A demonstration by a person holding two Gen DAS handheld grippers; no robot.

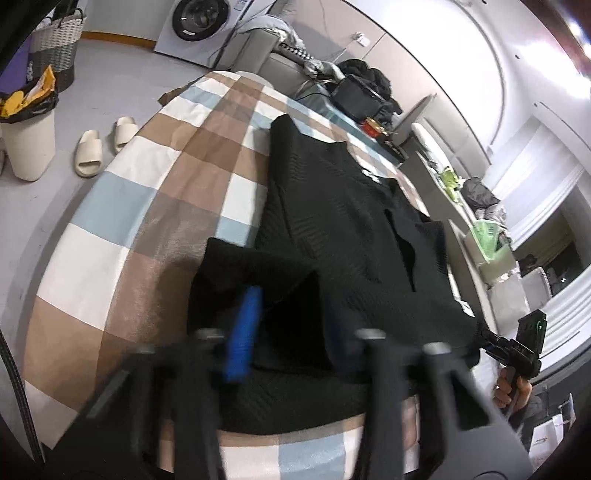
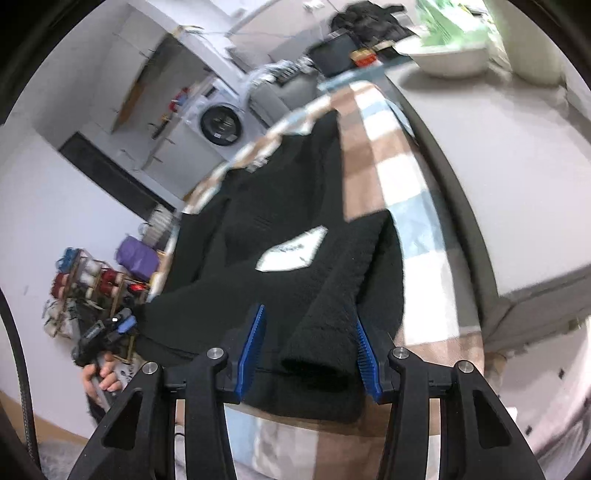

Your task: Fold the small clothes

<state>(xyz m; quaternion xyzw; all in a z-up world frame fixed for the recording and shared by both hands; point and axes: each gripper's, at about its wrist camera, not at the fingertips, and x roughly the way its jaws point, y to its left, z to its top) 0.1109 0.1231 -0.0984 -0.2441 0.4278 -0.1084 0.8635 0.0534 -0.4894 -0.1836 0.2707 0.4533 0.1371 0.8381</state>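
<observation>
A black knit sweater [image 1: 332, 206] lies spread on a bed with a checked sheet [image 1: 166, 166]. My left gripper [image 1: 291, 295] is at its near edge, blurred, with a raised fold of the knit bunched between the blue pads [image 1: 243, 332] and filling the gap. In the right wrist view the sweater [image 2: 280, 184] shows a white neck label [image 2: 291, 251]. One sleeve cuff [image 2: 317, 362] lies between the pads of my right gripper [image 2: 310, 317]. The right pad touches the cuff and the left pad [image 2: 253, 347] stands a little off it. Each view shows the other gripper in a hand at the frame's edge.
Beside the bed are beige slippers [image 1: 103, 147], a white bin [image 1: 27, 144], a woven basket [image 1: 55, 44] and a washing machine [image 1: 201, 22]. A sofa with dark clutter [image 1: 358, 92] borders the far side. A white bowl [image 2: 450, 59] sits on a grey surface.
</observation>
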